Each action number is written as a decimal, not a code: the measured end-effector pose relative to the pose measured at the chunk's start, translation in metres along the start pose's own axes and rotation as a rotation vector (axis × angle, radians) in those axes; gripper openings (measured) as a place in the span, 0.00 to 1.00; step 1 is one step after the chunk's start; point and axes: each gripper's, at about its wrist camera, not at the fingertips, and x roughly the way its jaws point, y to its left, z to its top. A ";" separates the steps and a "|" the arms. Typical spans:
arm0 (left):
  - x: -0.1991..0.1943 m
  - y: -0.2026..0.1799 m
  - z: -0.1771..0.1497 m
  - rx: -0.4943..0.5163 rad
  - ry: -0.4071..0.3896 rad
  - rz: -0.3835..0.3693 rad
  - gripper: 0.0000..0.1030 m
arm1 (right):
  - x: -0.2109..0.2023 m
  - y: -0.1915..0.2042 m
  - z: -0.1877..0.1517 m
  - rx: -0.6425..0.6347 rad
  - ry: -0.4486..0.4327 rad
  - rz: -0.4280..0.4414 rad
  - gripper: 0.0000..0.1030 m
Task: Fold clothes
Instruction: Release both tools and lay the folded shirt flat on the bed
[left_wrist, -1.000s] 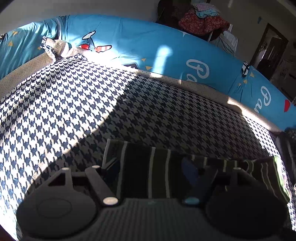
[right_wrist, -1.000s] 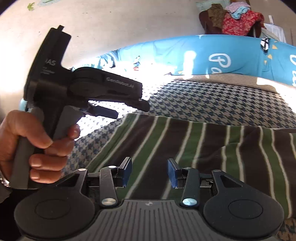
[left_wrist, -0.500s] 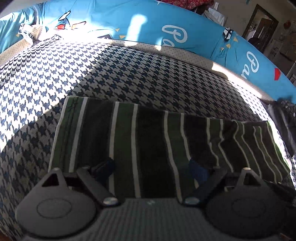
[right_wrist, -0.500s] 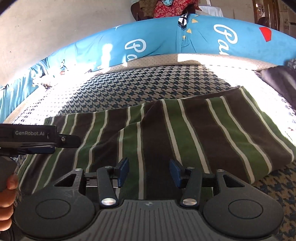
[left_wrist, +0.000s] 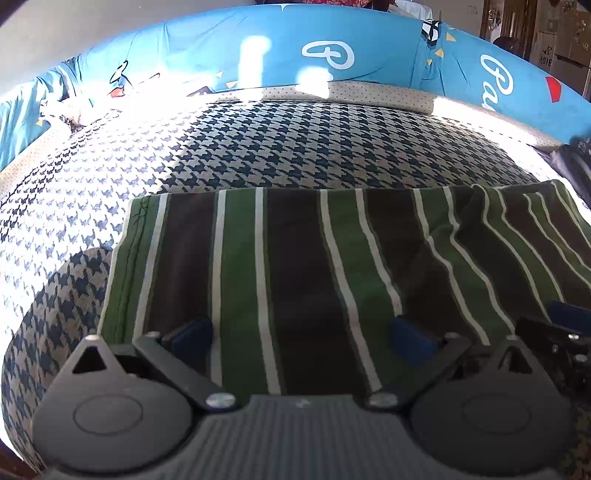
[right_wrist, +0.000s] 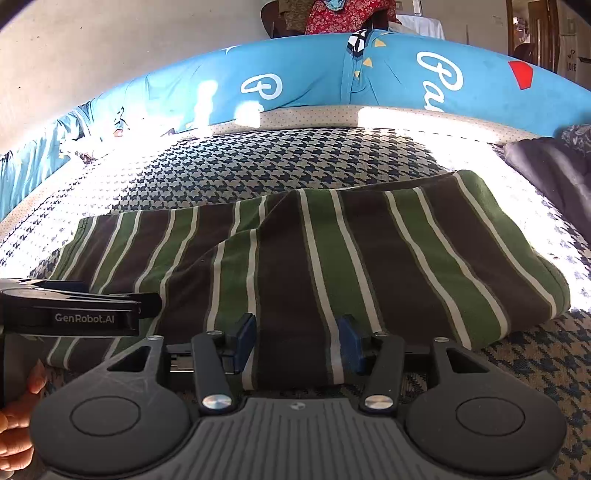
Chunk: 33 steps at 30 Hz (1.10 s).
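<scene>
A folded garment with green, brown and white stripes (left_wrist: 303, 266) lies flat on the houndstooth bed cover (left_wrist: 258, 147). It also shows in the right wrist view (right_wrist: 332, 258), with a raised fold ridge in its middle. My left gripper (left_wrist: 301, 334) is open and empty, low over the garment's near edge towards its left end. My right gripper (right_wrist: 297, 341) is open and empty, with its fingers on either side of the garment's near edge at its right half. The left gripper's body (right_wrist: 74, 314) shows at the left of the right wrist view.
A blue cartoon-print bumper (left_wrist: 332, 55) runs along the far side of the bed. A dark cloth (right_wrist: 554, 170) lies at the right edge of the bed. A pile of clothes (right_wrist: 340, 14) sits beyond the bumper. Bright sun falls on the bed's left and far parts.
Both grippers have come down and closer to the striped garment. The left one has swung from beside the right gripper to the garment's near edge. Both stay open.
</scene>
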 end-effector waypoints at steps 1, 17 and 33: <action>0.000 -0.001 0.000 -0.001 0.002 0.008 1.00 | -0.001 0.000 -0.001 -0.008 0.001 -0.001 0.47; 0.009 -0.013 0.008 -0.019 0.043 0.090 1.00 | -0.005 0.010 -0.008 -0.078 0.015 0.001 0.64; 0.009 -0.020 0.005 -0.026 0.030 0.139 1.00 | -0.016 0.002 -0.012 -0.066 -0.008 0.045 0.67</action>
